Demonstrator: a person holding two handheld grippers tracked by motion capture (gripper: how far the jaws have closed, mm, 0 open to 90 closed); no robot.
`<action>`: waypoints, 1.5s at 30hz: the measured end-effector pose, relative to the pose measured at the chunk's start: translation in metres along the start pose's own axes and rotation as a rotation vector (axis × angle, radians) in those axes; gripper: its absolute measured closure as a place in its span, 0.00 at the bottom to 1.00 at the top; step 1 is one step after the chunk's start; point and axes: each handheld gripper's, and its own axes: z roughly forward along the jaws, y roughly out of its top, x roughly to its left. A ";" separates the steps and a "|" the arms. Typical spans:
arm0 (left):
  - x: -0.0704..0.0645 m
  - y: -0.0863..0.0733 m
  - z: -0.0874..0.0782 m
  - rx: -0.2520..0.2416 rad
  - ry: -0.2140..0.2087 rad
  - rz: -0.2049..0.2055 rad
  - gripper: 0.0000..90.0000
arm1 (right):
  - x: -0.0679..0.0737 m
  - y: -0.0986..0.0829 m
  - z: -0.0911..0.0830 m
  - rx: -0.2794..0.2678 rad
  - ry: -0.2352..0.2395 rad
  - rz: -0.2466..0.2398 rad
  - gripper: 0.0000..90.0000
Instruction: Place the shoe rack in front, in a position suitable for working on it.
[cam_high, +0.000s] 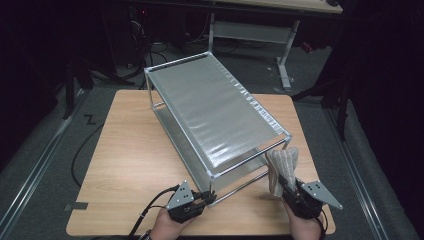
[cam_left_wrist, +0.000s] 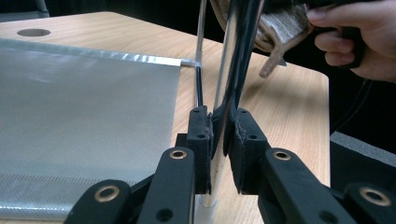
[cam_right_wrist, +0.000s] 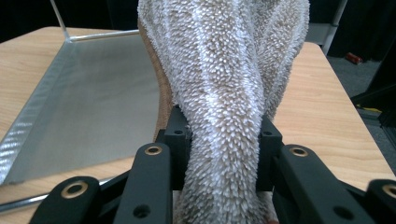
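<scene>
Plainly soft and light, the fuzzy slipper (cam_high: 282, 167) should sag and fold under a pinch rather than slip, so a hold across its gathered middle, where the right gripper (cam_high: 290, 189) has its jaws closed on it, looks sound. Its long axis stands nearly upright, the free end pointing up and slightly away from the person, just off the near right corner of the wire rack (cam_high: 215, 107) and level with the rack's top shelf. The left gripper (cam_high: 210, 197) has its jaws clamped on the rack's near corner post (cam_left_wrist: 236, 65), a thin, stiff, shiny metal tube that could slide in the pads. Beyond that post, the rack runs lengthwise away from the person across the wooden table (cam_high: 125, 150).
</scene>
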 end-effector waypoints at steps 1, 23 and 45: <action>0.000 0.000 0.000 0.000 0.000 0.000 0.88 | 0.000 0.000 0.000 0.000 0.000 0.000 0.74; 0.000 -0.001 -0.003 0.038 0.022 0.048 0.89 | 0.038 0.014 -0.004 -0.054 0.121 -0.086 0.75; 0.008 0.001 -0.001 0.036 0.050 0.042 0.89 | 0.112 0.017 -0.018 -0.085 0.361 -0.287 0.75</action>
